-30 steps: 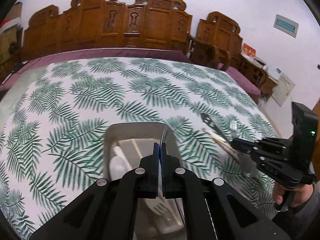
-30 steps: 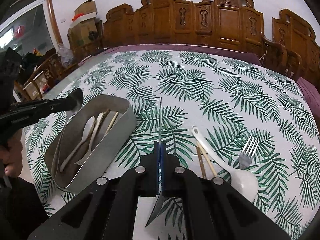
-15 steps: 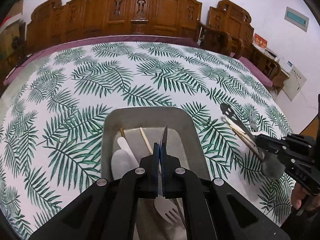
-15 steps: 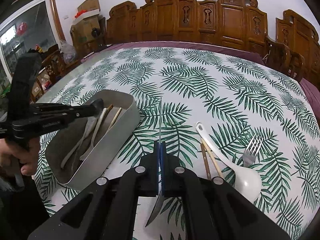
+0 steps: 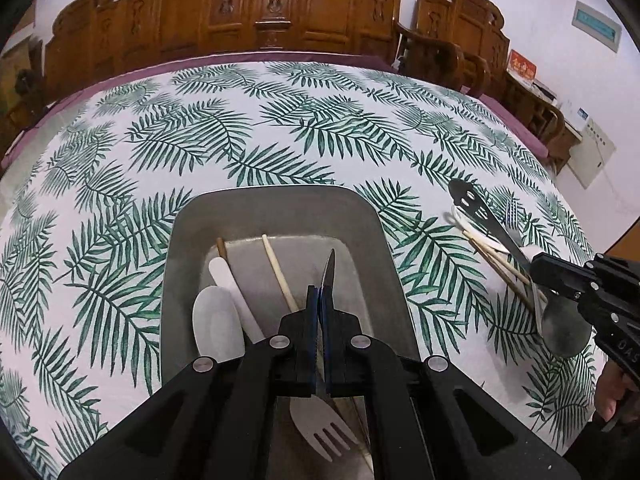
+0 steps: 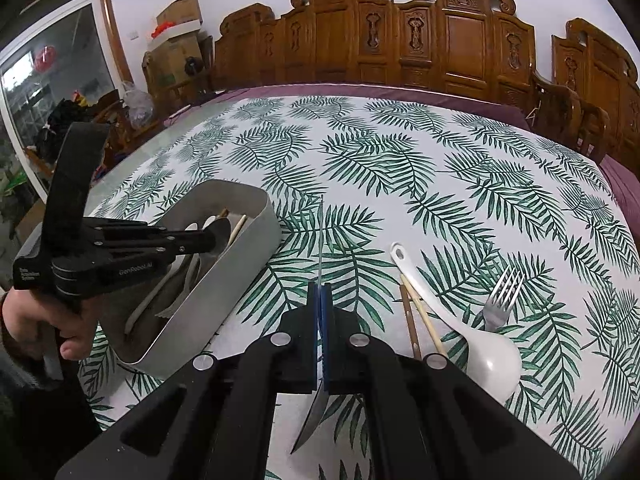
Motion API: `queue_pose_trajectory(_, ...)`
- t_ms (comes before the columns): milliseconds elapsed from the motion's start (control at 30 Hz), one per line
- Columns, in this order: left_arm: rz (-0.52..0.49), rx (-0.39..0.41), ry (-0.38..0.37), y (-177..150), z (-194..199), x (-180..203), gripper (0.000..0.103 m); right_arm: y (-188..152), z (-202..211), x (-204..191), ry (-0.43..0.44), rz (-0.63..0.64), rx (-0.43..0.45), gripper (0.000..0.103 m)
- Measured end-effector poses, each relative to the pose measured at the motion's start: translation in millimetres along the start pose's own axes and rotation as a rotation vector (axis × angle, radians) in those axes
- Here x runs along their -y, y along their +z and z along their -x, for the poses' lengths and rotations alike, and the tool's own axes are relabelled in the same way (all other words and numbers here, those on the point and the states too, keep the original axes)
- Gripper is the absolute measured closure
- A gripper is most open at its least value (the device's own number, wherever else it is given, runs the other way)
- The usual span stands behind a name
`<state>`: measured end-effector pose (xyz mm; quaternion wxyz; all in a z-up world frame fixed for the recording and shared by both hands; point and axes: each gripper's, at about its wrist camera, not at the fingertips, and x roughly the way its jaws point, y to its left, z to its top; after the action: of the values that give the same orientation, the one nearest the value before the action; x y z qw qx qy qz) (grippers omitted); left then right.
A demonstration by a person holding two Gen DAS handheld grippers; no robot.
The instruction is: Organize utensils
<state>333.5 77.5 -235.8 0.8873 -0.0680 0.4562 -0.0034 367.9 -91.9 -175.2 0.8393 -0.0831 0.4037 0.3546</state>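
- The left gripper [image 5: 319, 296] hung over the long grey metal tray [image 5: 276, 208], its jaws pinching a thin dark metal utensil [image 5: 329, 270] that was seen edge-on.
- In the tray lay a white spoon [image 5: 218, 326], a white fork [image 5: 324, 426] and pale chopsticks [image 5: 280, 270].
- The right gripper [image 6: 320, 294] had its jaws pinching a long black metal spoon [image 5: 516, 248] above the leaf-print tablecloth [image 6: 400, 168].
- Beside the tray, on the cloth, lay a white ladle [image 6: 472, 340], a silver fork [image 6: 502, 296] and two wooden chopsticks [image 6: 420, 316].
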Motion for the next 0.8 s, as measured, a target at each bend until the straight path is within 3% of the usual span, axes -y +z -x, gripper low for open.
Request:
queue_pose_trajectory(267,0.006,-0.001,0.004,0.4,2.2,-1.3,0.101,0.2,-1.6,-2.7,0.005,0.004,-0.006,0.101)
queue_pose_trajectory(400,0.016,0.02,0.005,1.9,12.3,-4.8,0.09,1.3,-1.3,-4.4,0.013,-0.001,-0.003,0.101)
queue_pose_trajectory(733,0.025,0.115,0.011,4.1,61.1,-14.7,0.083,6.1,15.8,-31.1,0.041,0.028,0.034,0.101)
queue_pose_trajectory(800,0.018,0.133,0.015,3.6,71.2,-14.8,0.075,7.9,20.1,-38.9,0.048,0.036,0.042,0.101)
